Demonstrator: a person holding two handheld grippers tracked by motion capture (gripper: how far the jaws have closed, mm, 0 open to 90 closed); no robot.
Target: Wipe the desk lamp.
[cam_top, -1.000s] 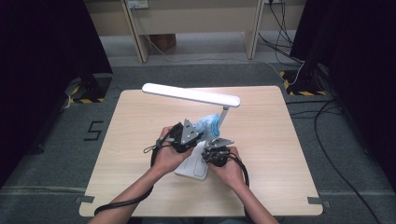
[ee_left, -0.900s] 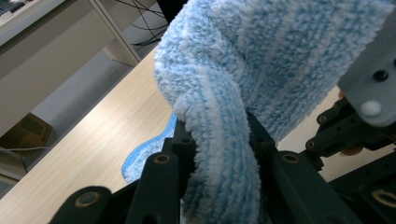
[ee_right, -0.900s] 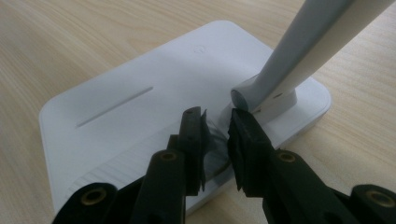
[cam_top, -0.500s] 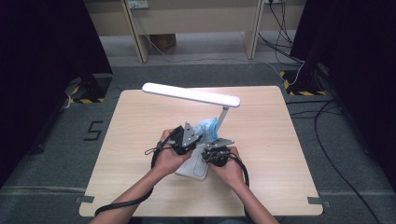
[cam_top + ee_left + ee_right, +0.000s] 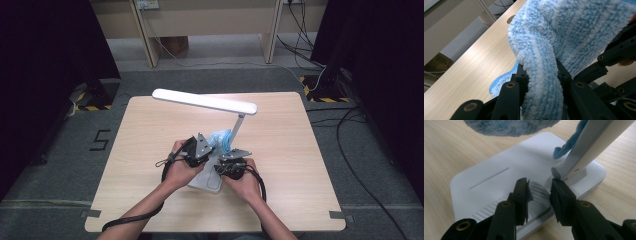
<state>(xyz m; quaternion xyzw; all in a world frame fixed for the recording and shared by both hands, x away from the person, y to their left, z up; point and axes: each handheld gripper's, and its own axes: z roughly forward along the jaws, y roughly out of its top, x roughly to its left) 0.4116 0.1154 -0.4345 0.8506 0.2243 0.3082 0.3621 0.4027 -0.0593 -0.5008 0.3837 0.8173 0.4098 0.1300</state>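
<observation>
From the lower edge of the high view, the person's left forearm reaches up and inward, the left hand (image 5: 181, 167) wrapped around the left gripper (image 5: 207, 145), which points toward the middle of the worktop (image 5: 150, 130). In the left gripper view its jaws are clamped on a fold of fluffy blue cloth (image 5: 564, 37), held bunched above the wood with one corner trailing down onto the surface. Bare worktop stretches to the left edge and toward the far edge.

A white desk lamp (image 5: 206, 101) stands at the centre, its long head reaching left over the worktop, its flat base (image 5: 506, 177) lying between the two hands.

The right hand (image 5: 244, 180) holds the right gripper (image 5: 231, 161) low over the base, near the foot of the lamp's stem (image 5: 589, 147). Its jaws stand parted, grasping nothing, just above the ribbed near end of the base. Bare wood runs on to the right edge.
</observation>
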